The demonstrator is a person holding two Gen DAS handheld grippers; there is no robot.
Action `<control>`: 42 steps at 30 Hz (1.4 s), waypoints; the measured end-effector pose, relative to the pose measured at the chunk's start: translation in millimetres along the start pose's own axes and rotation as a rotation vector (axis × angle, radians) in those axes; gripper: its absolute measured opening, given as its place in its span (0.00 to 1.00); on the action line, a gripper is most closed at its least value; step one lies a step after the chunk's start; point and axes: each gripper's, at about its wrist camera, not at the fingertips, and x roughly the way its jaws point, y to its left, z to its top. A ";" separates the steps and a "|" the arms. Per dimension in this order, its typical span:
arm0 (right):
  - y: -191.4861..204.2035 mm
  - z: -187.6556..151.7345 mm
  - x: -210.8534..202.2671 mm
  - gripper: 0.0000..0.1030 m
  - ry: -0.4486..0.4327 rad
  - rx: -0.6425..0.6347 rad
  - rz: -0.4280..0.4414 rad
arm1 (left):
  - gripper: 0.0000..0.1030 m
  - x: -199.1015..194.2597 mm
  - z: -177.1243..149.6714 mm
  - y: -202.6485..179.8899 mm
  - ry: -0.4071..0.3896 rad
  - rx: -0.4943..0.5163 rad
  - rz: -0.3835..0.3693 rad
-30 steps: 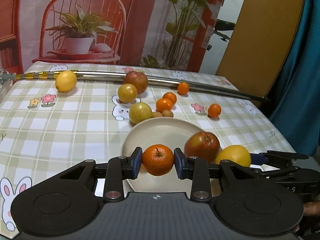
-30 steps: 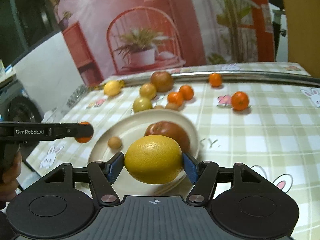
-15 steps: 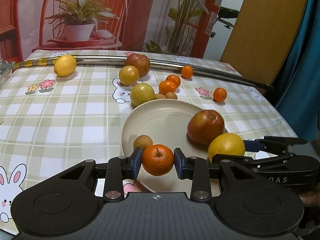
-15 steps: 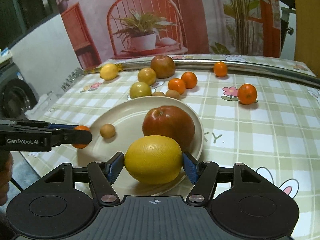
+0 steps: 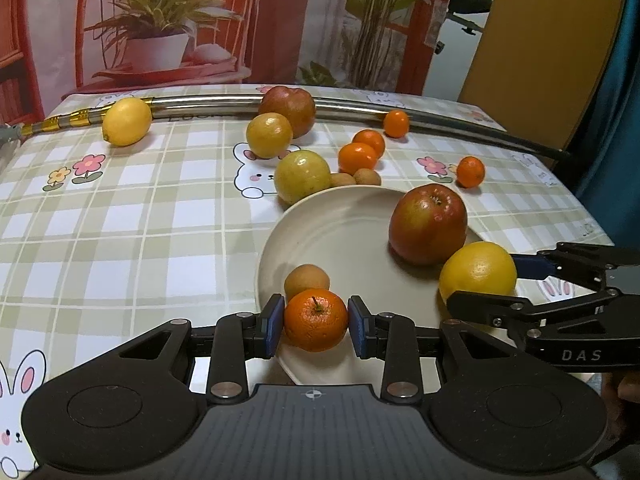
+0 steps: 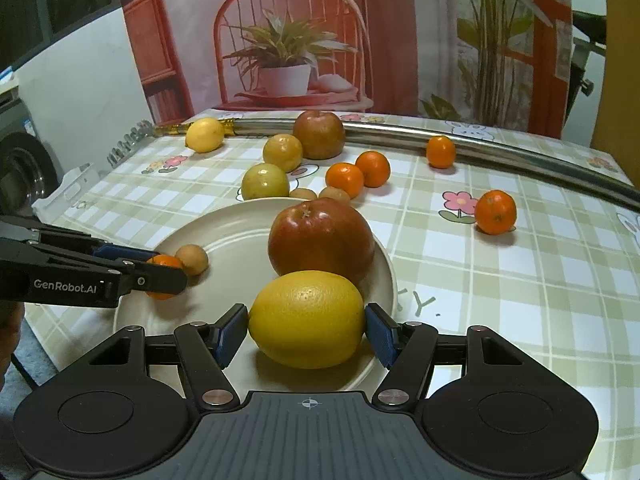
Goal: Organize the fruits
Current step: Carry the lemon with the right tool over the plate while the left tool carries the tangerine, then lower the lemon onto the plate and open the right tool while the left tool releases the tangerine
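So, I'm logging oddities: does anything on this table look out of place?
Yes: a long metal rod with a gold-banded end lies across the far side of the table among the loose fruit. Nothing looks spilled or damaged.

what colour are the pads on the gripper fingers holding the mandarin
Blue. The pads on the left gripper show best in the left wrist view, flanking the mandarin.

- A staged home dining corner, more of a recording set than a lived-in room.
- Bench (image 5: 120, 216) under a checked cloth printed with rabbits and flowers.
- Cream plate (image 5: 340, 240) and loose fruit, household fare.
- Behind, a printed backdrop (image 6: 288, 40) of a red chair and potted plant.
- At the side, a wooden door (image 5: 540, 40) and teal curtain (image 5: 616, 120).
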 end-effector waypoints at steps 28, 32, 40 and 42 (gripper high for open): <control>-10.5 14.7 25.2 0.59 -0.067 -0.039 0.001 | 0.35 28.4 17.0 -8.3 -0.052 0.119 0.033; -10.9 14.3 25.4 0.59 -0.072 -0.032 0.003 | 0.36 29.1 16.9 -8.3 -0.056 0.120 0.032; -10.9 13.8 23.0 0.59 -0.072 -0.009 0.003 | 0.36 27.0 16.9 -4.7 -0.060 0.089 0.022; -12.0 14.0 20.8 0.59 -0.078 0.001 0.006 | 0.37 25.5 16.9 -4.4 -0.062 0.085 0.024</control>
